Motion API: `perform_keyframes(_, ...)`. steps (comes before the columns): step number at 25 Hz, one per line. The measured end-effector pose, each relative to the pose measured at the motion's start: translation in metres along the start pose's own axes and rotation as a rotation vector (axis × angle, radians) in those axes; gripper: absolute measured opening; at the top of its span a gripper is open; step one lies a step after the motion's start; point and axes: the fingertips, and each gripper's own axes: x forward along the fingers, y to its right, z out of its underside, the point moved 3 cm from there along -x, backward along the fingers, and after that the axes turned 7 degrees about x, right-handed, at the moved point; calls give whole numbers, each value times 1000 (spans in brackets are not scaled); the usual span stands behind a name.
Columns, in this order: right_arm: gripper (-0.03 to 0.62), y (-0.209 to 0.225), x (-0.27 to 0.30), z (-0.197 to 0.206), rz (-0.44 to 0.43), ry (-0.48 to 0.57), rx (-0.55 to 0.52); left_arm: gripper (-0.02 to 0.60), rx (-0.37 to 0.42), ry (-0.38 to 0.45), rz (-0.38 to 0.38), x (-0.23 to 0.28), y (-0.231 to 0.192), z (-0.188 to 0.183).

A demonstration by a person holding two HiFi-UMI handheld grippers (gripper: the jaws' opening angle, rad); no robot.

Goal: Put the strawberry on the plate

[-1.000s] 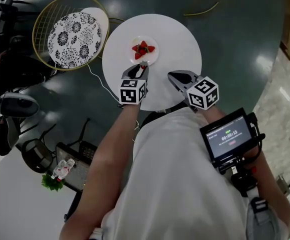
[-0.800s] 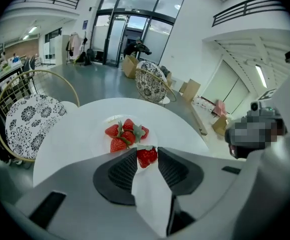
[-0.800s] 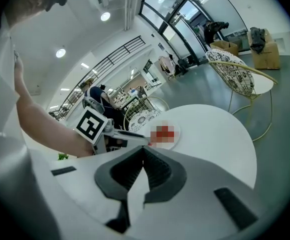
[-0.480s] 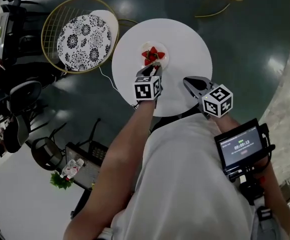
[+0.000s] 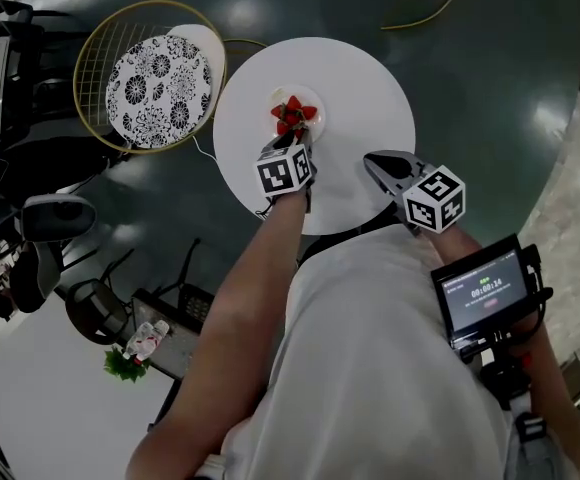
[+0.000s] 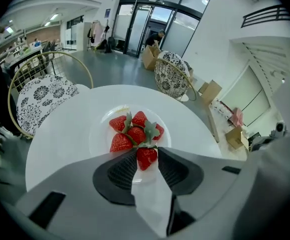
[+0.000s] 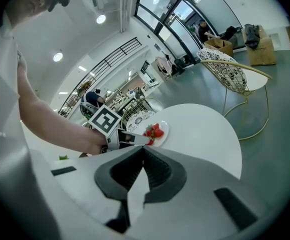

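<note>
Right gripper (image 7: 142, 151): jaws together, empty, above the near edge of the round white counter (image 5: 365, 78). Left gripper (image 6: 146, 154): jaws clamped on a strawberry (image 6: 146, 158) at their tips, over the plate's (image 6: 97, 136) near rim. Other strawberries (image 6: 130, 131) are piled on the plate, near the counter's middle.

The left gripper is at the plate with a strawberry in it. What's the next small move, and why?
Probably open the left gripper to release. Its pads pinch a strawberry over the near part of the plate, right beside the pile of strawberries lying there. Whether the held berry touches the plate can't be told, so easing down slightly first may be safer.
</note>
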Motion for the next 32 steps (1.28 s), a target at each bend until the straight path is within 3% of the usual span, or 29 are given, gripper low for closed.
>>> perform_keyframes(12, 7, 7, 2, -7, 0, 12, -17, 141, 51, 60, -42, -17, -11, -5)
perform_keyframes(17, 6, 7, 1, -5, -6, 13, -23, 140, 56, 76, -68, -35, -9, 10)
perform_keyframes(23, 6, 9, 3, -8, -20, 27, -38, 138, 57, 148, -7, -55, 4, 25)
perform_keyframes(27, 6, 9, 3, -17, -24, 47, -54, 20, 57, 216, 1, -74, 9, 30)
perform_keyframes(32, 6, -50, -32, -10, 11, 99, -121, 8, 151, 321, 58, -152, 33, 59)
